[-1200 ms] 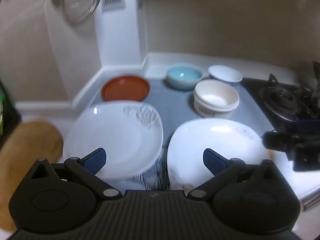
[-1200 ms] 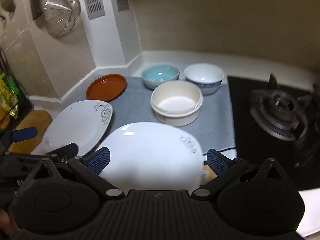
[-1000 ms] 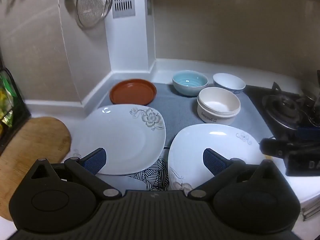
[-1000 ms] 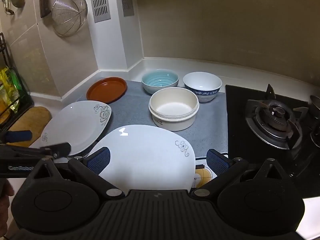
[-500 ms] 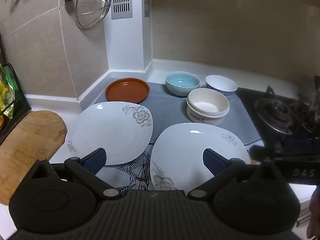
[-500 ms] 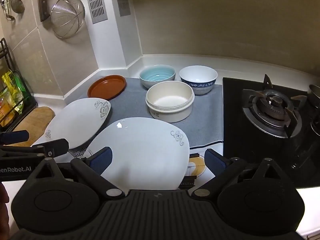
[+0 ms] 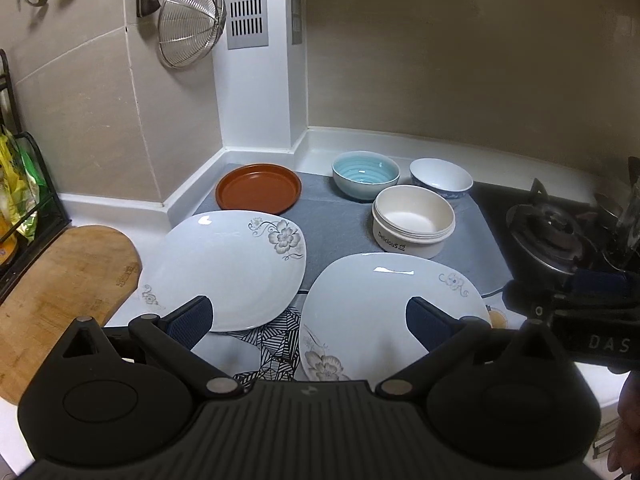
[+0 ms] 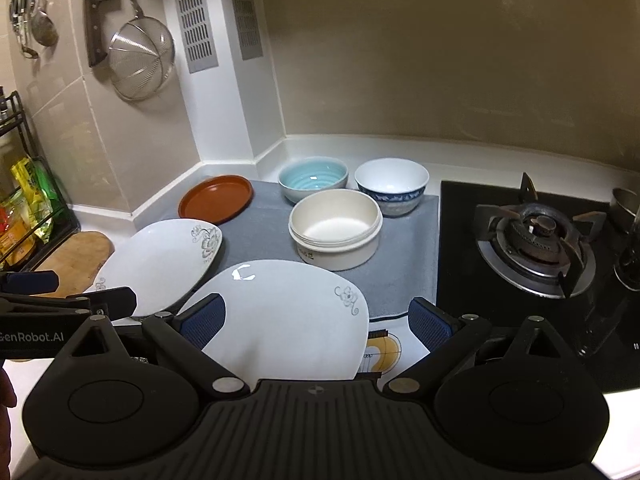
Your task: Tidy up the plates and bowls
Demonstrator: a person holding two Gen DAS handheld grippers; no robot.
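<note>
1. Both claws are spread wide and hold nothing: the left gripper [image 7: 308,320] sits low in its frame above the two white plates, and the right gripper [image 8: 316,320] sits low in its frame over the nearer one.
2. The left white plate [image 7: 224,268] lies at centre left of the left view, partly on a patterned cloth [image 7: 264,344]. The right white plate [image 7: 384,312] lies at lower centre, close beside it.
3. Further up the frame, on a grey mat [image 7: 340,228], are a brown dish [image 7: 258,189], a light blue bowl [image 7: 365,174], a blue-and-white bowl [image 7: 441,178] and a cream tub [image 7: 414,221], which almost meets the right plate's far edge.
4. The plates look glazed, so probably stiff, slippery, fairly heavy and breakable. I would pinch one at its raised rim near a corner, lift it level and set it down gently.
5. The bowls are best gripped over one wall; the tub is likely lighter.
6. Nothing is stacked yet.
</note>
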